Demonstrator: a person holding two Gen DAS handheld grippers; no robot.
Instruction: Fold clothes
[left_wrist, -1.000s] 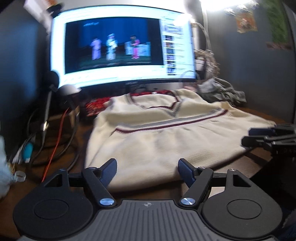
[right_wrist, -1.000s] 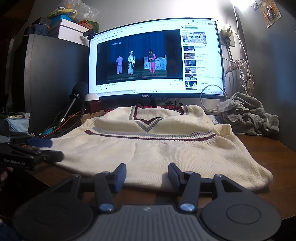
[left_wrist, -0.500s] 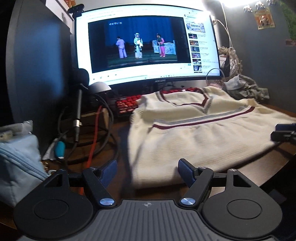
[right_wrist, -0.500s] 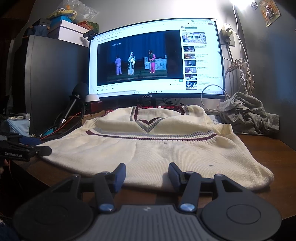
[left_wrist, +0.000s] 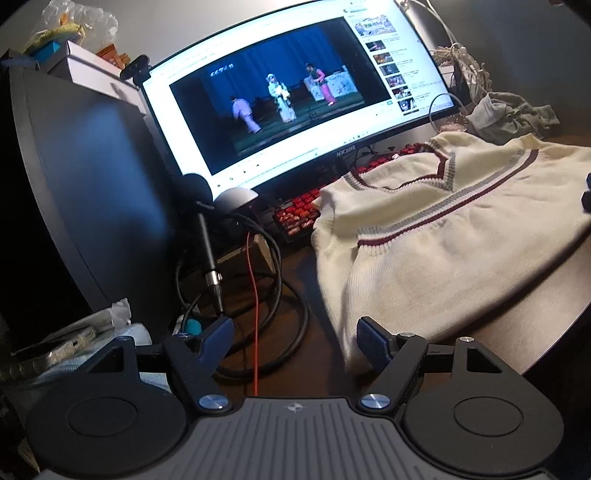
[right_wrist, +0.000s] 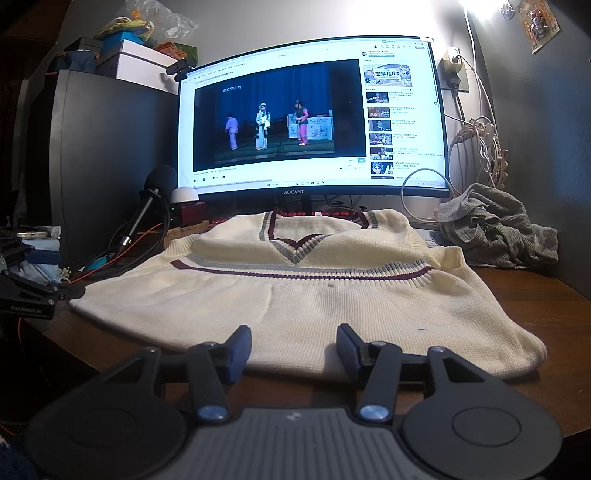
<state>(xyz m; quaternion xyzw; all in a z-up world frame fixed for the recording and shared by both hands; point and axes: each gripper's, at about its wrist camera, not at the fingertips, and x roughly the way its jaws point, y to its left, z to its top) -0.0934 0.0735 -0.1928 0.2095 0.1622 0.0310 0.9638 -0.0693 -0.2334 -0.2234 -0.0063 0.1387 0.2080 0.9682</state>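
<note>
A cream knitted vest (right_wrist: 314, 302) with maroon and grey stripes and a V-neck lies flat on the brown desk (right_wrist: 535, 295), hem toward me. My right gripper (right_wrist: 293, 349) stands open just before the middle of the hem, nothing pressed between its pads. In the left wrist view the vest (left_wrist: 443, 243) fills the right half. My left gripper (left_wrist: 295, 341) is open near the vest's left bottom corner, its right fingertip (left_wrist: 373, 341) beside the cloth edge, cables under the gap. The left gripper (right_wrist: 37, 291) also shows at the desk's left edge.
A lit monitor (right_wrist: 310, 118) stands behind the vest, with a red keyboard (left_wrist: 299, 210) partly under the collar. A microphone (left_wrist: 201, 206), black and red cables (left_wrist: 258, 288) and a dark tower (left_wrist: 92, 184) crowd the left. A crumpled grey garment (right_wrist: 495, 229) lies back right.
The left wrist view has swung left and rolled, so the vest now sits to its right and the cables lie ahead. The right gripper has not moved.
</note>
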